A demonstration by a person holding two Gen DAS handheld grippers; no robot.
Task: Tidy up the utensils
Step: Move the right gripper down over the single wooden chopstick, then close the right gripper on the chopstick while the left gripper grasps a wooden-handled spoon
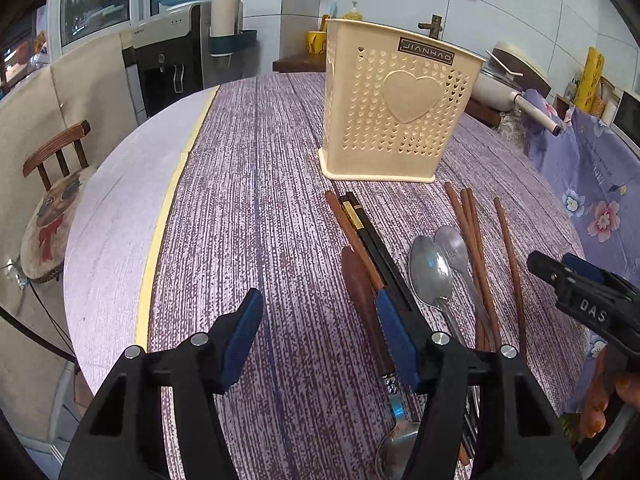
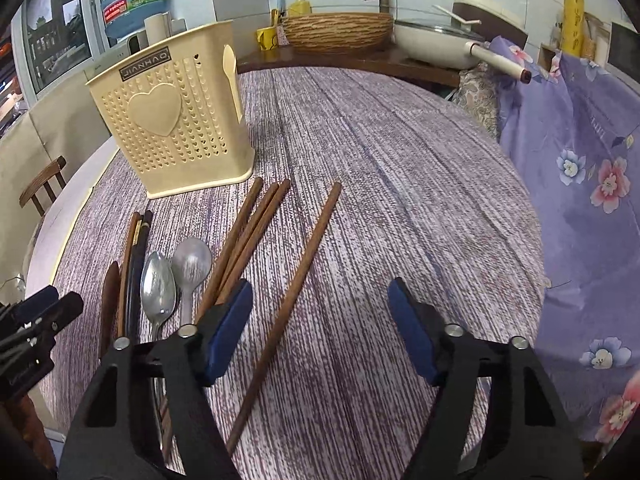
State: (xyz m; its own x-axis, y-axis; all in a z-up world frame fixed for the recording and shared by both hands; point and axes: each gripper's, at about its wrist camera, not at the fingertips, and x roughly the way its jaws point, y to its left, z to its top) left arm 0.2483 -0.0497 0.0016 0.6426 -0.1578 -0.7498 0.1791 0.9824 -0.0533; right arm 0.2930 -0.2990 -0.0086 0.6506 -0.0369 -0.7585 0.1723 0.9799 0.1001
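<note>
A cream perforated utensil holder (image 1: 396,108) with a heart stands upright on the round table; it also shows in the right wrist view (image 2: 172,120). In front of it lie brown chopsticks (image 1: 476,248), black chopsticks (image 1: 372,240), two metal spoons (image 1: 432,276) and a brown wooden-handled utensil (image 1: 362,292). My left gripper (image 1: 320,332) is open and empty, low over the table left of the utensils. My right gripper (image 2: 320,324) is open and empty; a single brown chopstick (image 2: 296,292) lies between its fingers, with the spoons (image 2: 160,284) to its left.
The table has a purple streaked cloth (image 1: 248,208) with a bare edge at left. A chair (image 1: 56,200) stands to the left. A floral cloth (image 2: 580,184) hangs at the right. A pan (image 2: 436,40) and wicker basket (image 2: 338,32) sit behind the table.
</note>
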